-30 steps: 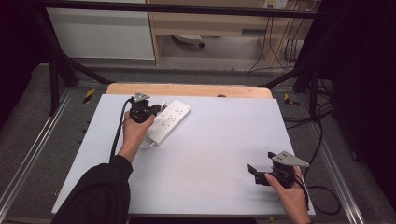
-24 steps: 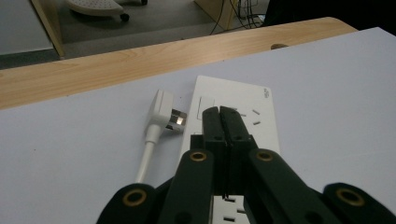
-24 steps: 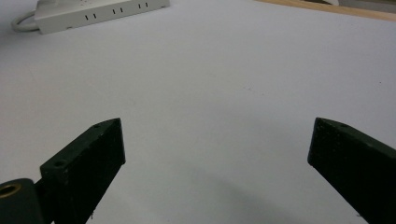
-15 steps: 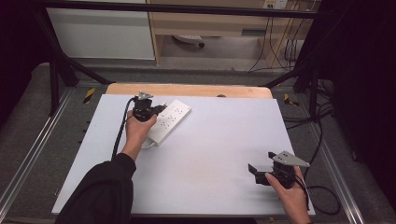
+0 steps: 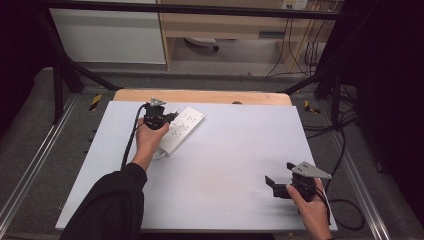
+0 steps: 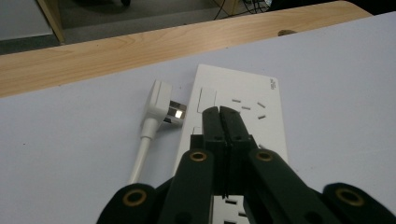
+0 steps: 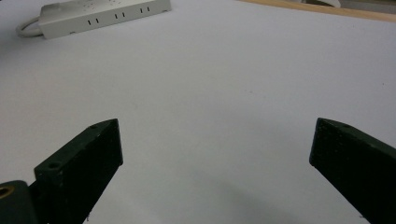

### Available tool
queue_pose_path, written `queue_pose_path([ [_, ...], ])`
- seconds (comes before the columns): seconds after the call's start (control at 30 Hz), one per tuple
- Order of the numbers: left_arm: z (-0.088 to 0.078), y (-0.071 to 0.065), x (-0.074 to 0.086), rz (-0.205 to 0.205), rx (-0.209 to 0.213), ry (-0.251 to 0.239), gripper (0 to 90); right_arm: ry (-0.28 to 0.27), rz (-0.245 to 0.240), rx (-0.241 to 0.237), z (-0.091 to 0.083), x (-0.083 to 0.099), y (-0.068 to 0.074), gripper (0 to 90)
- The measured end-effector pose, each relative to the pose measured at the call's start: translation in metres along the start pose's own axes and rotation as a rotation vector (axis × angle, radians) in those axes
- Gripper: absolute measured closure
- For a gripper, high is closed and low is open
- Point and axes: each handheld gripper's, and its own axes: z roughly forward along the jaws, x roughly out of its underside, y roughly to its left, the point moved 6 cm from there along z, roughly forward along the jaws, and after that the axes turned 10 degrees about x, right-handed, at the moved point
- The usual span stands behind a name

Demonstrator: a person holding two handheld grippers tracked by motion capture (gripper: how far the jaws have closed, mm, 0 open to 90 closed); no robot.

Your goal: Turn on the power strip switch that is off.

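Note:
A white power strip [image 5: 183,129] lies at the back left of the white table [image 5: 225,165], with several sockets on top. Its white plug [image 6: 162,103] and cable [image 6: 140,149] rest on the table beside the strip's far end [image 6: 236,100]. My left gripper [image 6: 219,112] hovers over the strip with its jaws pressed together and nothing between them; in the high view the left gripper [image 5: 156,116] sits at the strip's left side. My right gripper [image 5: 272,184] is near the front right of the table, jaws spread wide over bare table, far from the strip [image 7: 100,15].
A wooden board [image 5: 200,96] runs along the table's back edge. Metal rails [image 5: 30,170] flank the table on both sides. Cables [image 5: 345,150] hang off the right side. A cabinet [image 5: 107,35] and shelf stand beyond on the floor.

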Motion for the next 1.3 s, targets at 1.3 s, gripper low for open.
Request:
queue_pose_path([
  [1.3, 0.02, 0.013, 0.015, -0.004, -0.019, 0.064, 90.0, 0.047, 0.015, 0.009, 0.004, 0.004, 0.001, 3.1],
])
